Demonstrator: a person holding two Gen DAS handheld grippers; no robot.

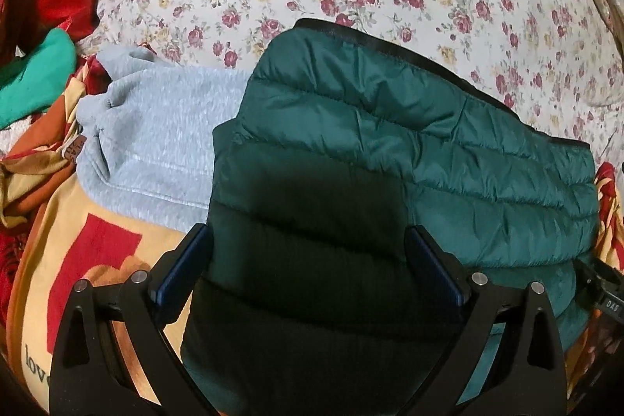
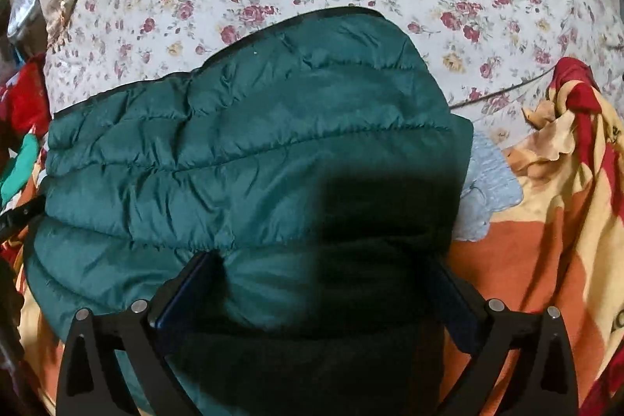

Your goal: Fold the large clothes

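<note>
One green puffer jacket (image 1: 390, 151), folded, lying over one grey sweatshirt (image 1: 156, 151). Two grippers over jacket: left gripper (image 1: 312, 260) spread wide, right gripper (image 2: 323, 283) likewise, seemingly gripping nothing.

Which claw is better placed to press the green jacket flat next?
Probably right. Both claws are open over the jacket, but the right claw sits squarely on its bulk, while the left claw sits by its edge, next to the grey sweatshirt.

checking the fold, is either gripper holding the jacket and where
Neither grips it. Left gripper and right gripper stand open over the green jacket.
</note>
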